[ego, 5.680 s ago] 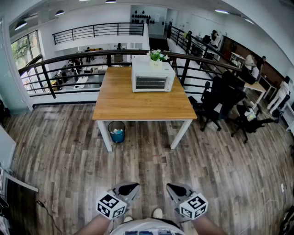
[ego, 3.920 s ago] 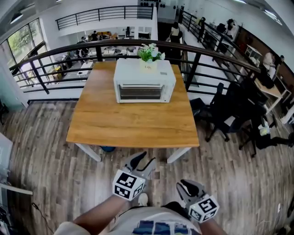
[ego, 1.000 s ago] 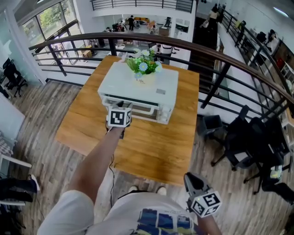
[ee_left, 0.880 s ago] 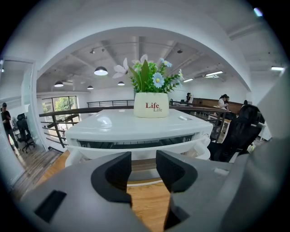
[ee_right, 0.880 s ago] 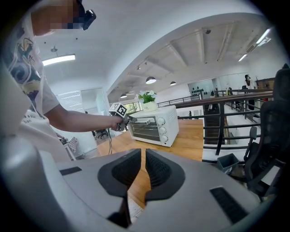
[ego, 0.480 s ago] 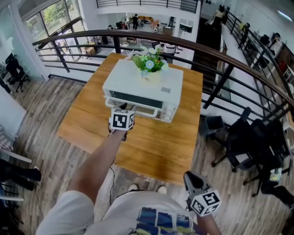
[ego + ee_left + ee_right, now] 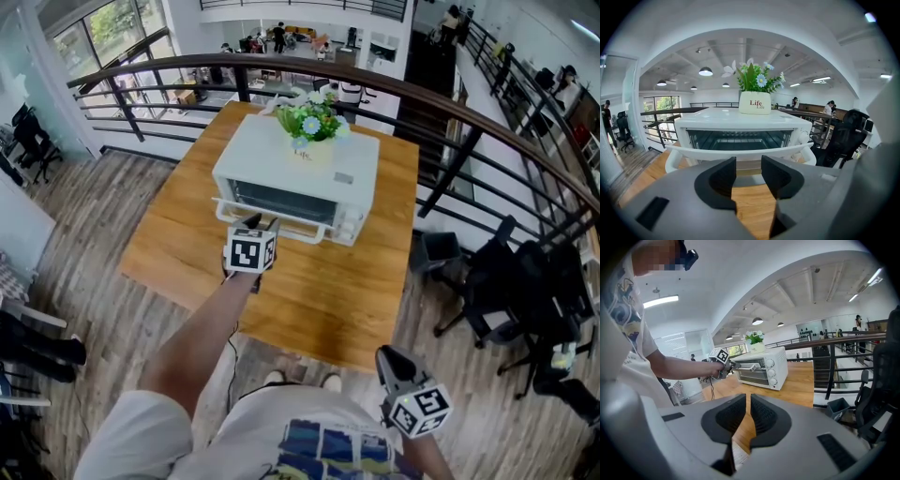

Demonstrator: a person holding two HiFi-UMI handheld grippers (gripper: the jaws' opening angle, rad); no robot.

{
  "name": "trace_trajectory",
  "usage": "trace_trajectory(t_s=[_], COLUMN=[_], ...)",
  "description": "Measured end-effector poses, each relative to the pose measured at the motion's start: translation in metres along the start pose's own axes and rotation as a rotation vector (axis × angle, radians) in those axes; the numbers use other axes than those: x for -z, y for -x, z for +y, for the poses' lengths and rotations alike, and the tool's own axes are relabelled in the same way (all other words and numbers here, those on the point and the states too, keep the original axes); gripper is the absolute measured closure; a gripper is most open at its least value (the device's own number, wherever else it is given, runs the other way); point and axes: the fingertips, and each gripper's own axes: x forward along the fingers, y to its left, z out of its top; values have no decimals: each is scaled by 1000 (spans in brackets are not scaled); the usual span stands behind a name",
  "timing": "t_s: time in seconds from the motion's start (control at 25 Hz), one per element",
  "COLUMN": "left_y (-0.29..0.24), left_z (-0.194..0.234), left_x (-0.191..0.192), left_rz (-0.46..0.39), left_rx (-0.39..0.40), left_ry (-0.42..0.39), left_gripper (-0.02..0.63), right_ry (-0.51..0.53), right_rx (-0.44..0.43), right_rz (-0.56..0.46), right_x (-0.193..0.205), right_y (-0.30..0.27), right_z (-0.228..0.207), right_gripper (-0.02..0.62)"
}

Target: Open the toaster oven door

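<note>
Your left tool [image 7: 748, 164] is sitting a bit lower and further back than half a second ago, jaws spread around nothing, so the toaster oven door [image 7: 740, 139] is probably unopened (hard to say). On the table [image 7: 309, 281], its handle [image 7: 740, 151] is running just above the tips. Your right tool [image 7: 749, 416] is hanging nearly pressed together.

White toaster oven [image 7: 302, 169] stands upright, door [image 7: 281, 201] tilted ajar.

Overhead, left near, right seemingly far — oven [image 7: 281, 173] shared
</note>
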Motion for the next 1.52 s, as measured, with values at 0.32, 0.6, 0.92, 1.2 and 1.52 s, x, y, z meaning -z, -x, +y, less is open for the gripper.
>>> trace_trajectory(t_s=[0.32,0.6,0.92,1.2,1.52], left_y=[10,17,23,28,30], left_z=[-1,-3,-4,-5,-7], left_x=[22,40,57,76,95], left_rz=[-1,-10,-21,-14,-11], left_rx=[4,-3,2,4,4], left_ry=[4,6,3,7,6], left_gripper=[439,439,439,439,437], right_ry=[10,23,36,45,47], right_rx=[-16,-28,-39,-40,-28], right_rz=[2,10,26,25,29], right_x=[-1,-2,0,-3,-1], right_y=[-10,-16,-20,-22,-22], right_z=[5,10,16,22,26], right_gripper=[566,566,566,566,566])
